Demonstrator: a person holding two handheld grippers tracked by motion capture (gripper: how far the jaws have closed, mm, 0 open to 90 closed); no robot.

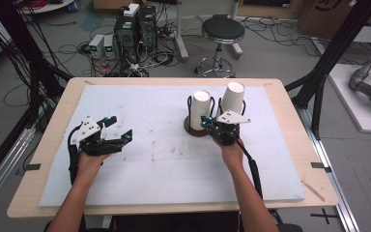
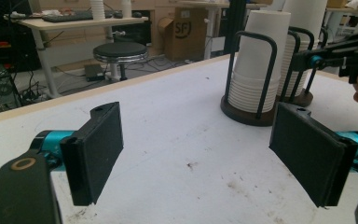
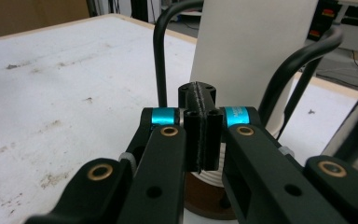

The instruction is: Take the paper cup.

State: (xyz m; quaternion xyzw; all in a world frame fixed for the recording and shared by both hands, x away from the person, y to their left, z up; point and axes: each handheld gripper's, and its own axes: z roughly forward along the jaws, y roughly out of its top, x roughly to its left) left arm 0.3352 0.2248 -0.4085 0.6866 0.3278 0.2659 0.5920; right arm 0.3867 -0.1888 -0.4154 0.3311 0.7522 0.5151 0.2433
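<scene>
Two stacks of white paper cups stand in black wire holders on round dark bases at the table's far middle: the left stack (image 1: 200, 108) and the right stack (image 1: 233, 96). My right gripper (image 1: 212, 122) sits low right at their near side, its jaws shut with pads pressed flat together and nothing between them. In the right gripper view the gripper (image 3: 200, 93) points at a cup stack (image 3: 256, 51) just ahead, between the holder's wires (image 3: 161, 56). My left gripper (image 1: 119, 127) hovers wide open over the table's left part, holding nothing. Its view, past the open gripper (image 2: 200, 149), takes in the cup stacks (image 2: 261, 60) and the right gripper (image 2: 349, 51).
The table (image 1: 174, 159) has a white, slightly stained top with a wooden rim. Beyond its far edge are a black round stool (image 1: 222, 31), computer towers (image 1: 135, 29) and loose cables on the floor. Black frame posts (image 1: 328, 58) rise at the right.
</scene>
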